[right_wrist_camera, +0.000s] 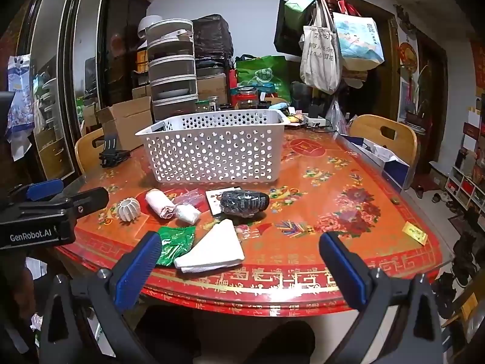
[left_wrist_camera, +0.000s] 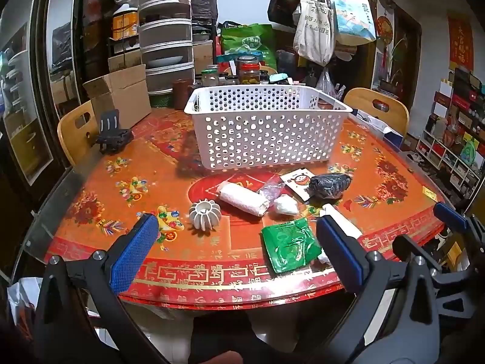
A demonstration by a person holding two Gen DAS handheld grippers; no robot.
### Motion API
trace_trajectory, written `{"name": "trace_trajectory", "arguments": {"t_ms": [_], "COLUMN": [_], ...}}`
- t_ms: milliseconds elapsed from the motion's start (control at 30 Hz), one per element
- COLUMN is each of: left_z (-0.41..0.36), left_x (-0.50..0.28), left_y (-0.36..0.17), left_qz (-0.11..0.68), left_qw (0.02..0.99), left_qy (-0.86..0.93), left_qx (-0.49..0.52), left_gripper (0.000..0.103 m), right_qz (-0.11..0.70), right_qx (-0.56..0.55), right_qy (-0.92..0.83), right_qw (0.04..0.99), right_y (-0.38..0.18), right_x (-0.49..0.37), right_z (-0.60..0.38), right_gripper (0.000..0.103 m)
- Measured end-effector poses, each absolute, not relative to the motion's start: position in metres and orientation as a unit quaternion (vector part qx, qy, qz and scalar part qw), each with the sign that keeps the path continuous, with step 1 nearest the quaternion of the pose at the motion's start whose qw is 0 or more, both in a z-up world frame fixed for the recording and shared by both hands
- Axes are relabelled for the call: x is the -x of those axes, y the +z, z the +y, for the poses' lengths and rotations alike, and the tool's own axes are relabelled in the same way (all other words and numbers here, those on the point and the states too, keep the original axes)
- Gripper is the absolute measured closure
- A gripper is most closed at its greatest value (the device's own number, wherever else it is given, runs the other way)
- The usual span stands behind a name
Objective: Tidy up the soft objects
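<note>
White plastic, full of round holes: the basket (left_wrist_camera: 266, 127) sits toward the back of the red-and-gold worktop (left_wrist_camera: 100, 206), and through its perforations I make out nothing soft inside, though its floor is partly hidden from me. So I judge the sorting as barely begun, if begun at all.

Everything I have to move lies on the worktop in a loose cluster in front of the basket. From the left wrist view I count a rolled white cloth bundle (left_wrist_camera: 242, 198), a small white pouch (left_wrist_camera: 285, 206) touching its end, a dark wrapped bundle (left_wrist_camera: 329, 185) beside a printed card (left_wrist_camera: 298, 182), a green foil packet (left_wrist_camera: 289, 244) near the front edge, and a ribbed white ball (left_wrist_camera: 205, 215) off to the left. The right wrist view adds a folded white tissue stack (right_wrist_camera: 213, 250) just beside the green packet.

My left gripper (left_wrist_camera: 236, 242) hangs above the front edge with its jaws spread wide and nothing between them; the green packet lies just ahead. My right gripper (right_wrist_camera: 239, 261) is likewise released and empty, hovering over the near rim with the tissue stack by its left finger.

All pieces remain to be carried into the basket, as I read it; the ribbed ball looks stiff, so I may leave it out.
</note>
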State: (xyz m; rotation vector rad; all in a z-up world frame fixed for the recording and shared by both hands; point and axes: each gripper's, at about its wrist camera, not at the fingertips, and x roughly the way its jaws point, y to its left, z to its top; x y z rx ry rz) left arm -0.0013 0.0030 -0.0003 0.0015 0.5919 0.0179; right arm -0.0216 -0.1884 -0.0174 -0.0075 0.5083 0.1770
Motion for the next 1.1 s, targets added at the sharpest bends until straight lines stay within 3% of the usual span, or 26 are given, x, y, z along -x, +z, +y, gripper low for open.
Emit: {"name": "trace_trajectory", "arguments": {"t_ms": [1100], "left_z": [0.0032], "left_x": [-0.0010], "left_y": [-0.0040], "left_qz": [0.300], "left_qw": [0.954], "left_qy": [0.002], "left_qx": [0.006], "left_gripper": [0.000], "right_qz": [0.261], "right_qx": [0.002], "right_qy": [0.108], "right_qw": [0.959], "right_y": [-0.0211], "right_x": [0.0200], "right_z": [-0.1849], "right_gripper": [0.000]}}
